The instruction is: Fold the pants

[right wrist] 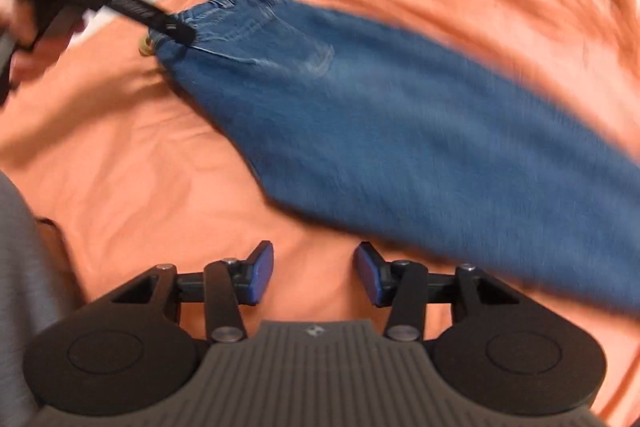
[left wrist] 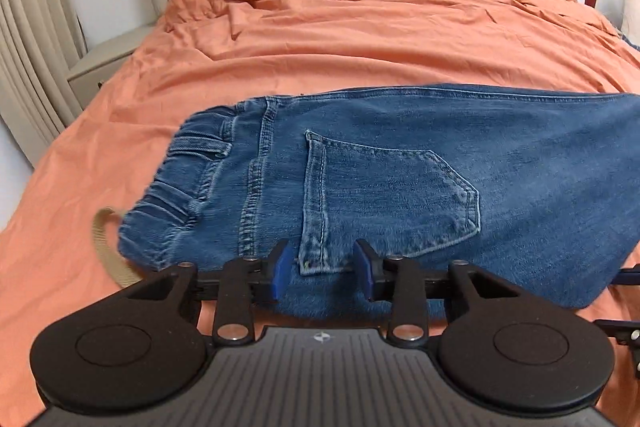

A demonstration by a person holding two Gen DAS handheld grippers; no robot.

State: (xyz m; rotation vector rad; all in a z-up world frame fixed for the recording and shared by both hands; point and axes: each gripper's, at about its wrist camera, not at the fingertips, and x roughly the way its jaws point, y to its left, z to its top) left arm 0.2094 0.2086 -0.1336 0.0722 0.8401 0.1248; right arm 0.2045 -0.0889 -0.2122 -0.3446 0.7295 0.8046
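Pants (left wrist: 400, 155) lie sideways, waistband left; both hand-held grippers (left wrist: 320, 269) (right wrist: 314, 273) part-open, empty.

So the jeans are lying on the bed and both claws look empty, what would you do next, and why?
Probably bring the right gripper over to the leg end of the jeans and pinch the hem. They lie flat on the orange bedsheet, apparently already halved leg on leg, back pocket up. The right gripper's jaws stand open over bare sheet, and the left gripper, also open, hovers at the near edge by the pocket.
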